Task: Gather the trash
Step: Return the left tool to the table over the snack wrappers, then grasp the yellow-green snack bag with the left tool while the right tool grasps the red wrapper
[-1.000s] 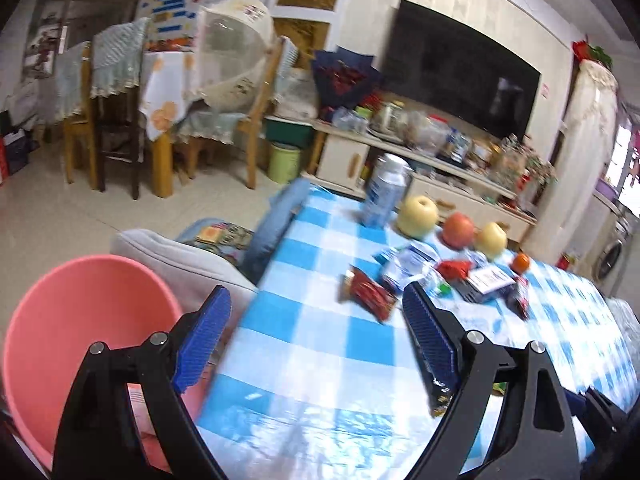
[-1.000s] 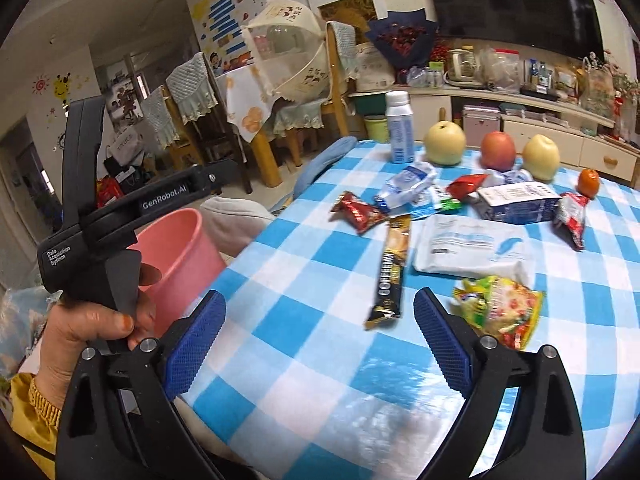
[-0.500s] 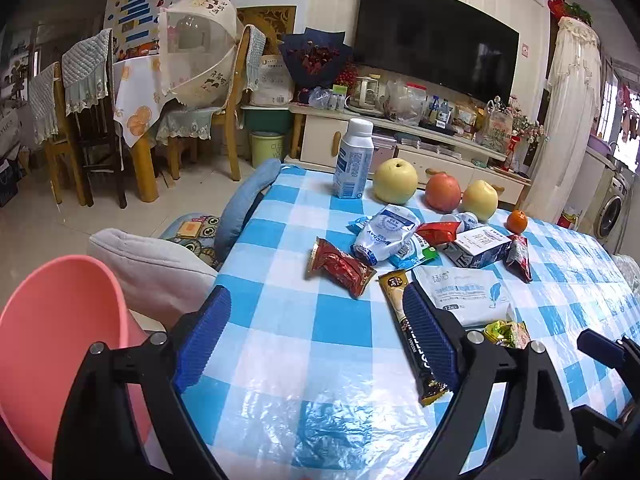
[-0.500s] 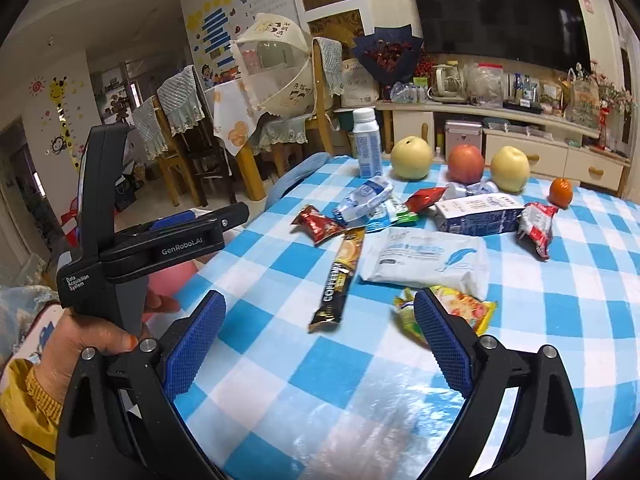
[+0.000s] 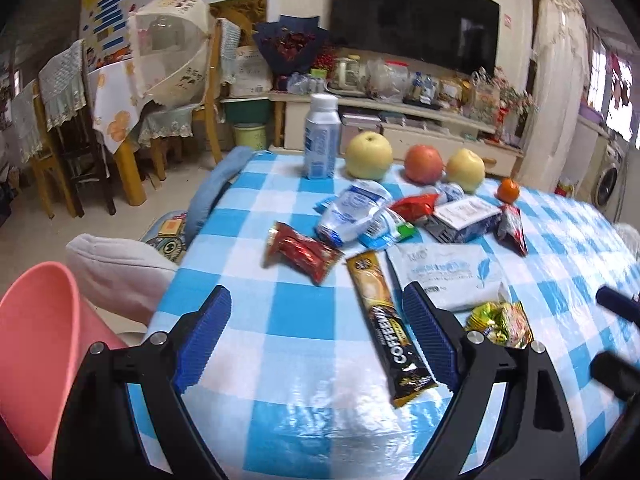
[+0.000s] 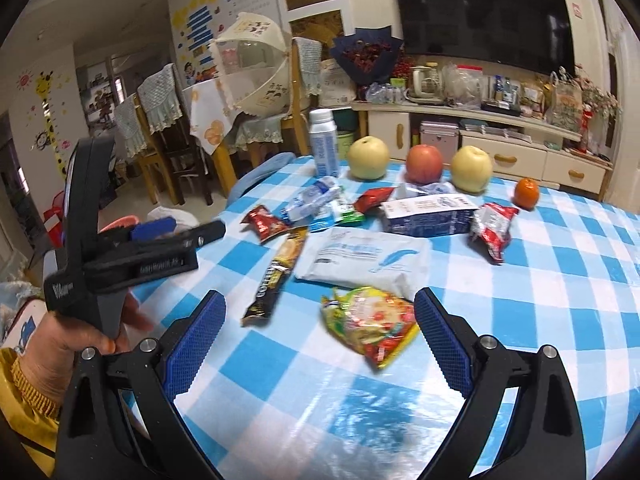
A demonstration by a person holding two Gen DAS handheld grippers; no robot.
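Trash lies on the blue-checked table [image 5: 296,312]: a black-and-gold coffee-mix stick [image 5: 386,326] [image 6: 276,276], a yellow-red crumpled wrapper [image 6: 372,324] [image 5: 500,324], a white tissue pack [image 6: 366,260] [image 5: 446,276], a red snack wrapper [image 5: 304,250] [image 6: 266,222], a blue-white pouch [image 5: 352,214], a carton [image 6: 428,216] and another red wrapper [image 6: 492,228]. My left gripper [image 5: 316,336] is open and empty, above the table just left of the coffee stick. My right gripper [image 6: 320,338] is open and empty, with the yellow-red wrapper between its fingers' line. A pink bin [image 5: 36,360] stands left of the table.
At the table's far side stand a white bottle [image 5: 322,140], two yellow pears [image 5: 368,156], a red apple [image 5: 424,164] and a small orange [image 5: 508,190]. A grey-cushioned chair [image 5: 116,276] stands between bin and table. The left gripper's body [image 6: 132,252] shows in the right wrist view.
Both grippers have moved forward over the table toward the trash, so the wrappers look nearer. The left view has swung right, away from the pink bin. Both stay open.
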